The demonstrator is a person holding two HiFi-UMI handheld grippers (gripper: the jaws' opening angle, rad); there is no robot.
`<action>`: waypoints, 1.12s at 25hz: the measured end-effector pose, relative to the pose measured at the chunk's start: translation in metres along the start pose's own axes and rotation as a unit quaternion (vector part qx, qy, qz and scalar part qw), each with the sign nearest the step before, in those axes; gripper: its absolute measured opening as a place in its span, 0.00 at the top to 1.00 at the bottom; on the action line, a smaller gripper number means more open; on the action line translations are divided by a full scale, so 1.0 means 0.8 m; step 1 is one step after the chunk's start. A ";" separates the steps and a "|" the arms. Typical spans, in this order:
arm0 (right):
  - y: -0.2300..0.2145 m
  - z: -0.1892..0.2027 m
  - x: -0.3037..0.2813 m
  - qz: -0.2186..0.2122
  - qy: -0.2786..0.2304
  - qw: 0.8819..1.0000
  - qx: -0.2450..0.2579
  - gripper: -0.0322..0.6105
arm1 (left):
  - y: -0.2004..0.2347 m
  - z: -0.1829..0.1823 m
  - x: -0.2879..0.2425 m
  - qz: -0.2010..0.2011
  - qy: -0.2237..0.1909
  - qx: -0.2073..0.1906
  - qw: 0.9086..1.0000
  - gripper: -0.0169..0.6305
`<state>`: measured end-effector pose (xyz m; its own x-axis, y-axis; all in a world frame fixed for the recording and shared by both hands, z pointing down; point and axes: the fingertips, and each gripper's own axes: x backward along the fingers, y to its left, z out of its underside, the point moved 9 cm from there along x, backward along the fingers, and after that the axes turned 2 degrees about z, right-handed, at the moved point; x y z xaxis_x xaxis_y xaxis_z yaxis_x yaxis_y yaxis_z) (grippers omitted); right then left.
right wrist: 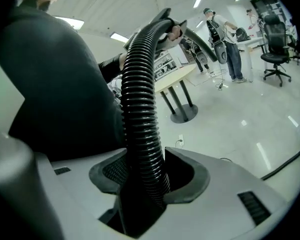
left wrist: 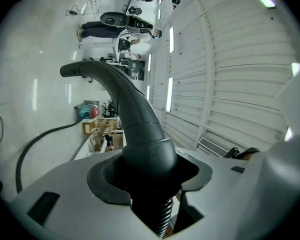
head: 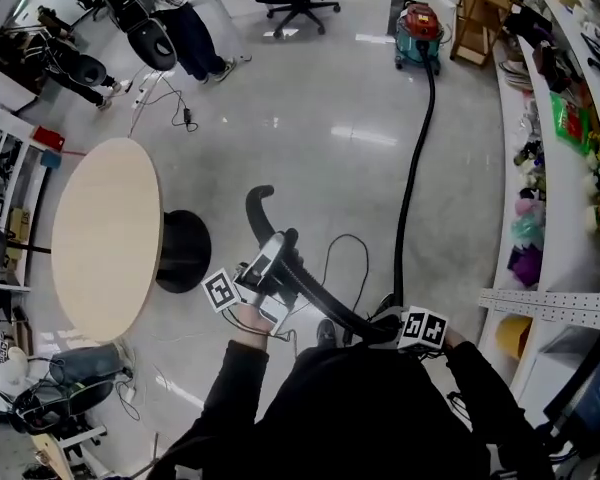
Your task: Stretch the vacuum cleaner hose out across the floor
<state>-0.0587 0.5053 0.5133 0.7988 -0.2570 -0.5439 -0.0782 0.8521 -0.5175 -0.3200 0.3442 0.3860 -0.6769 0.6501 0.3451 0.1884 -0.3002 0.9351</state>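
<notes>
Spotter: Stretching is under way, I'd say, and you're roughly midway through it. Your left claw (left wrist: pixel 149 176) is clamping the smooth rigid cuff near the free end of the hose (head: pixel 416 158). Your right claw (right wrist: pixel 146 176) is gripping the ribbed part a little further back. You're holding both up in front of your body.

Coach: Agreed, though you're only carrying the near end. From your right claw the hose is dropping to the floor (head: pixel 310 108) and running in a gentle curve to the vacuum cleaner (head: pixel 418 30), which is sitting well away beside the shelving (head: pixel 550 258).

Spotter: So the far run is already lying fairly straight. By my reading, the part you're holding up is what's remaining. The next move is calling for you to back away from the machine, or swing the end outward, and then lower it flat.

Coach: Keep both grips firm while you're doing that, and mind the round table (head: pixel 105 233) standing near your left side.

Spotter: As for the hose itself, it's showing black all along. Between your claws it's corrugated and bending in an arc, and beyond the left claw it's ending in a smooth nozzle that's curving over at its tip.
</notes>
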 end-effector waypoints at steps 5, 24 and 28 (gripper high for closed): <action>0.054 -0.021 -0.069 0.025 0.036 0.999 0.013 0.61 | -0.061 0.018 0.064 0.110 0.056 0.026 0.992 0.60; 0.227 -0.012 -0.072 0.368 0.051 0.915 0.160 0.59 | -0.256 0.171 0.149 0.202 0.215 -0.122 0.948 0.61; 0.295 0.070 -0.045 0.401 -0.028 0.910 0.103 0.59 | -0.268 0.279 0.158 0.167 0.274 -0.179 0.930 0.61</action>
<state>-0.0721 0.7415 0.4476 0.5634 0.5035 -0.6551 -0.5408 0.8242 0.1683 -0.2874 0.6467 0.2468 -0.9032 0.0549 0.4256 0.2697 -0.6988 0.6625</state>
